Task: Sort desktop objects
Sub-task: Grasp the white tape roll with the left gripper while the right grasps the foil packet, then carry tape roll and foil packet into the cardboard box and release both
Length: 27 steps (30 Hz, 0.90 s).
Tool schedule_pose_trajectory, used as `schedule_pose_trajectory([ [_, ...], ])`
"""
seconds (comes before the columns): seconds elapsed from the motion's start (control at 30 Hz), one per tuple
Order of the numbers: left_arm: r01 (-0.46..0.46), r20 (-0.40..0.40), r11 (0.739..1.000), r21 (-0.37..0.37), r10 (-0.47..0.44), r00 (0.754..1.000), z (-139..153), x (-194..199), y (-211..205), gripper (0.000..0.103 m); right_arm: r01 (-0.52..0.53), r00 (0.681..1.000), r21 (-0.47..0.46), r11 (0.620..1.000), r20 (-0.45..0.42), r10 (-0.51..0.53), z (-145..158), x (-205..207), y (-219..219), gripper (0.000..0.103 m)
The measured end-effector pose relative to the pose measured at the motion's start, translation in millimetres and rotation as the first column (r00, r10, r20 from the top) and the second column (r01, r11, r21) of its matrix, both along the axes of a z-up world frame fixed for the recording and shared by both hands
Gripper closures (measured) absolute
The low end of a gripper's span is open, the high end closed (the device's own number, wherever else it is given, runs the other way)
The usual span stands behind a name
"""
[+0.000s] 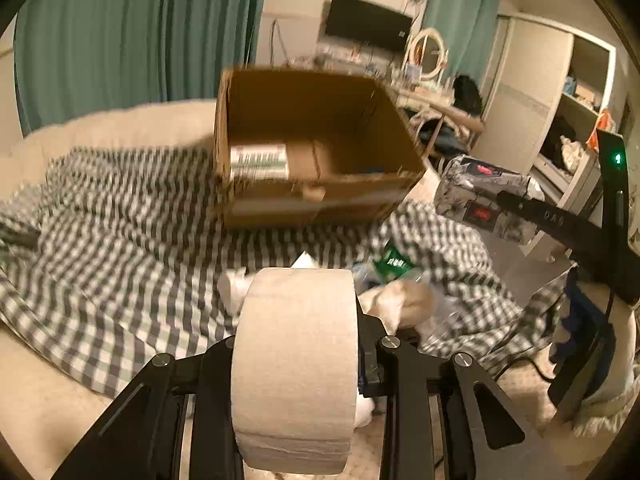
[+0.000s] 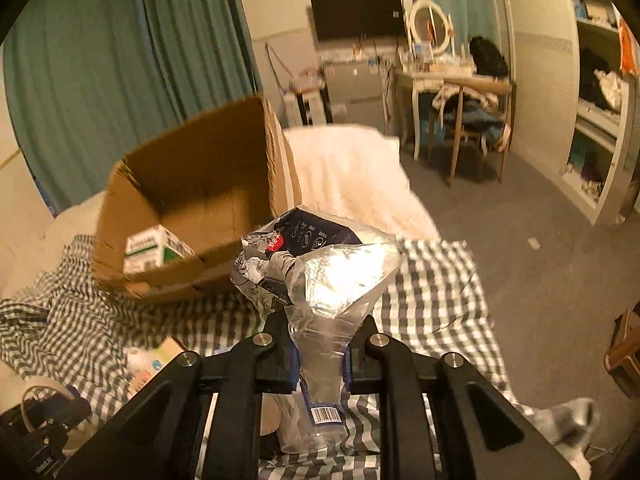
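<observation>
Your left gripper (image 1: 295,364) was clamped on a roll of toilet paper (image 1: 295,360), its jaws pressed against the roll's flat ends, holding it above the checked blanket (image 1: 120,240). Your right gripper (image 2: 320,364) was closed on the neck of a crinkled plastic packet (image 2: 320,276), printed in dark blue and white, which stood up between the fingers. Beyond both grippers the open cardboard box (image 1: 320,120) sat on the blanket with a white-and-green carton (image 1: 258,160) lying inside, against its left wall. A loose heap of wrappers and tissue (image 1: 400,288) lay on the blanket just right of the roll. A dressing table (image 2: 432,72) stood well beyond the bed.
</observation>
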<state>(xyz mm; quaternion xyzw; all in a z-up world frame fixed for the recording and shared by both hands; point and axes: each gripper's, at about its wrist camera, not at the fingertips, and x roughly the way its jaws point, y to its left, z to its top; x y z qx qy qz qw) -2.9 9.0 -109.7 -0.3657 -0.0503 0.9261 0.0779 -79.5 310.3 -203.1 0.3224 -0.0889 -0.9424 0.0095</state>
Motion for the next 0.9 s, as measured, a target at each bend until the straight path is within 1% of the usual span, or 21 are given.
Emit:
schedule_pose_trajectory([
  [0.17, 0.005, -0.094, 1.000, -0.012, -0.006, 0.996, 33, 14, 2, 0.073, -0.008, 0.996, 0.013, 1.000, -0.093, 0.009, 34, 28, -12, 0.089],
  [0.3, 0.001, -0.180, 1.000, -0.028, -0.006, 0.984, 61, 23, 1, 0.073, -0.023, 0.986, 0.020, 1.000, -0.163, 0.026, 62, 53, -24, 0.089],
  [0.47, -0.015, -0.257, 0.999, -0.037, 0.005, 0.966, 91, 26, -5, 0.073, -0.033, 0.965, 0.021, 0.999, -0.261, 0.037, 94, 84, -33, 0.089],
  [0.6, -0.038, -0.314, 0.999, -0.038, 0.024, 0.949, 115, 25, -11, 0.073, -0.038, 0.934, 0.015, 0.999, -0.355, 0.041, 127, 106, -40, 0.089],
  [0.7, -0.051, -0.359, 0.998, -0.042, 0.032, 0.933, 135, 22, -14, 0.073, -0.045, 0.913, 0.029, 0.999, -0.405, 0.053, 148, 115, -49, 0.089],
  [0.9, -0.057, -0.433, 0.996, -0.073, 0.020, 0.901, 164, 11, -13, 0.073, -0.064, 0.890, 0.060, 0.996, -0.449, 0.084, 172, 110, -66, 0.089],
])
